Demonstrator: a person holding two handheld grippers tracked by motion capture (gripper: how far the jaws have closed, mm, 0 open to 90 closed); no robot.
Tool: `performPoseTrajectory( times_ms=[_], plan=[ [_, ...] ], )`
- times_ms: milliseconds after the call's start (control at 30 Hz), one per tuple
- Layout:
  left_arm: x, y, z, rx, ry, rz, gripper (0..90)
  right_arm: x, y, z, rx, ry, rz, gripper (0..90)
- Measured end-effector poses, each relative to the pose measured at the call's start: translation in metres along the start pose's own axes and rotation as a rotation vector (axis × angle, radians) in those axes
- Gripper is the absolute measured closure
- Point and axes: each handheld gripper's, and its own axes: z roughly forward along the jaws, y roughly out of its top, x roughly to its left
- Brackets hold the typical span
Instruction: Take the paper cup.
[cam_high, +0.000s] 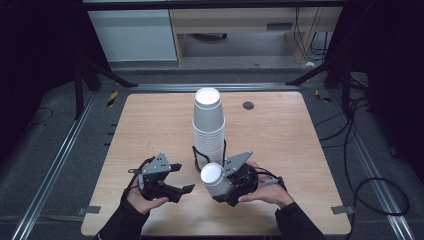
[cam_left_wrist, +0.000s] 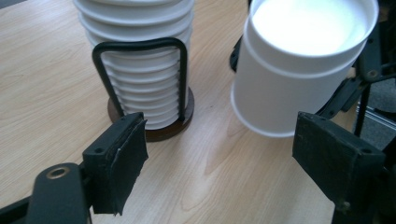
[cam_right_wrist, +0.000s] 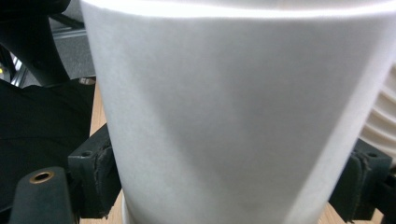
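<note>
From above, the right gripper (cam_high: 226, 186) has its jaws clamped on a single paper cup (cam_high: 214, 179), with the left gripper (cam_high: 181, 179) beside it, jaws apart and empty. Left gripper view: the cup (cam_left_wrist: 289, 74) sits just past its right jaw, and the cup stack (cam_left_wrist: 144, 70) in its wire holder (cam_left_wrist: 140, 46) past the left one. Right gripper view: cup (cam_right_wrist: 233, 116) squeezed between both jaws.

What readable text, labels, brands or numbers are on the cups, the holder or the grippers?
None: no text reads in any view.
Single paper cup in the right gripper: plain white.
Stack of paper cups in the wire holder: plain white.
Left gripper, wooden table: no markings legible.
</note>
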Motion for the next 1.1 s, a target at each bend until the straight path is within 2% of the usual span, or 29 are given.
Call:
performPoseTrajectory(
  times_ms=[233,600,867,1100],
  plan=[
    [-0.006,0.004,0.0,-0.016,-0.022,0.006,16.7,0.0,0.013,0.015,0.01,0.016,-0.018,14.3],
    [-0.01,0.006,0.004,-0.026,-0.05,0.007,16.2,0.002,0.023,0.027,0.009,0.014,-0.032,14.4],
    [-0.012,0.006,0.007,-0.028,-0.062,-0.004,17.5,0.006,0.032,0.036,0.017,0.019,-0.056,14.4],
    [-0.011,0.006,0.01,-0.016,-0.068,-0.02,18.3,0.007,0.035,0.042,0.02,0.024,-0.059,14.4]
  ],
)
